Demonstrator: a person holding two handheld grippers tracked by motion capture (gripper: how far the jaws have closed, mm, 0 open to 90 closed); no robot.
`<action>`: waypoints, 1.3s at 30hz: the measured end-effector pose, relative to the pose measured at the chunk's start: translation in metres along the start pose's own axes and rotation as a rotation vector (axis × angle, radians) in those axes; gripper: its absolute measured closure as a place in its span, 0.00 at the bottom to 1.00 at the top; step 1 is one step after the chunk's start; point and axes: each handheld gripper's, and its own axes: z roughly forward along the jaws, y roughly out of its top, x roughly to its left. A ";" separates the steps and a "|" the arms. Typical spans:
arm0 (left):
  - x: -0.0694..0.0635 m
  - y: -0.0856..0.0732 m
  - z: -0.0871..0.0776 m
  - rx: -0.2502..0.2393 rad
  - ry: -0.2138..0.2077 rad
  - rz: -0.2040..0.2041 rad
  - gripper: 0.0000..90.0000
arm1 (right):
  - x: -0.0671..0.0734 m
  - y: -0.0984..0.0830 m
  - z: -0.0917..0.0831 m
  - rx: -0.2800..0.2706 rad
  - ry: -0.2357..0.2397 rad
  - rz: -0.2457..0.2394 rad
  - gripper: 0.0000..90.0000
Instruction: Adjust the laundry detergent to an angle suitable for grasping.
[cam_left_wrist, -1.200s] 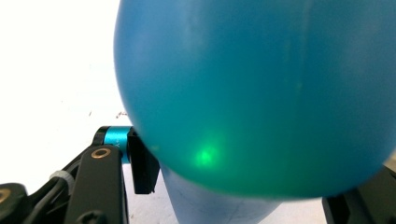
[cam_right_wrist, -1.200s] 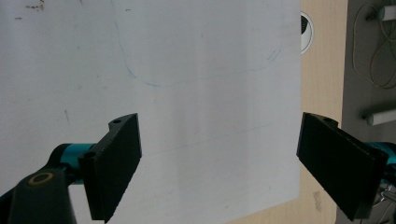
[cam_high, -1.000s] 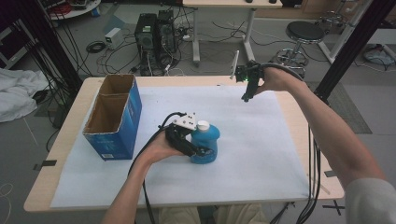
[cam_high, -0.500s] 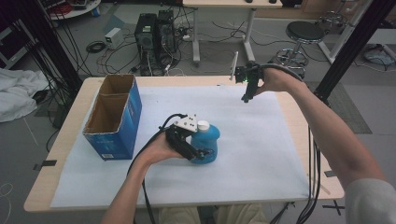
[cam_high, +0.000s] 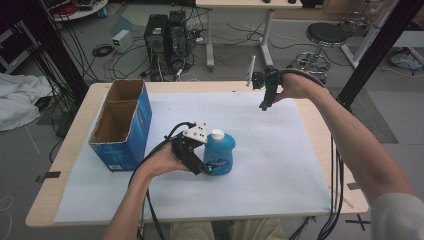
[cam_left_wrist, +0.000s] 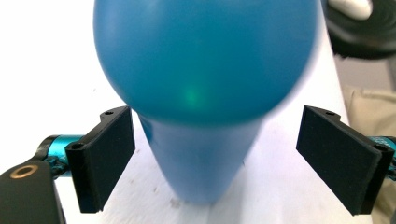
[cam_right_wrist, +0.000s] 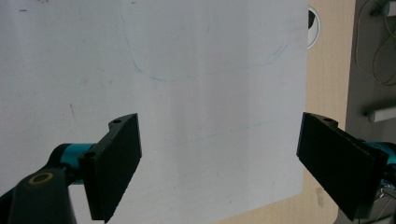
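Left gripper (cam_high: 200, 162) jaws just opened wide, releasing squat blue plastic bottle (cam_high: 219, 154) between them; next, withdraw toward 7 o'clock.

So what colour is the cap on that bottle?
White, on the blue bottle; the cap shows best in the high view.

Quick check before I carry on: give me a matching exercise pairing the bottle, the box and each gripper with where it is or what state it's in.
Things:
1. blue bottle
2. cardboard box
3. left gripper
4. right gripper

Places or states:
A. held above the far side of the white sheet, jaws open
B. upright, mid-table
C. at the table's left, top open
D. jaws just opened, either side of the bottle, not pressing

Pairs: 1-B, 2-C, 3-D, 4-A
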 end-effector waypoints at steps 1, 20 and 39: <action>0.000 0.000 0.000 0.000 0.000 0.000 0.13 | 0.000 0.000 0.000 0.000 0.000 0.000 0.15; -0.012 0.039 -0.083 0.345 0.097 0.083 0.13 | 0.004 0.001 -0.003 -0.003 -0.008 -0.003 0.15; -0.023 0.081 -0.149 0.565 0.070 0.118 0.13 | 0.009 0.001 -0.006 -0.005 -0.020 -0.005 0.15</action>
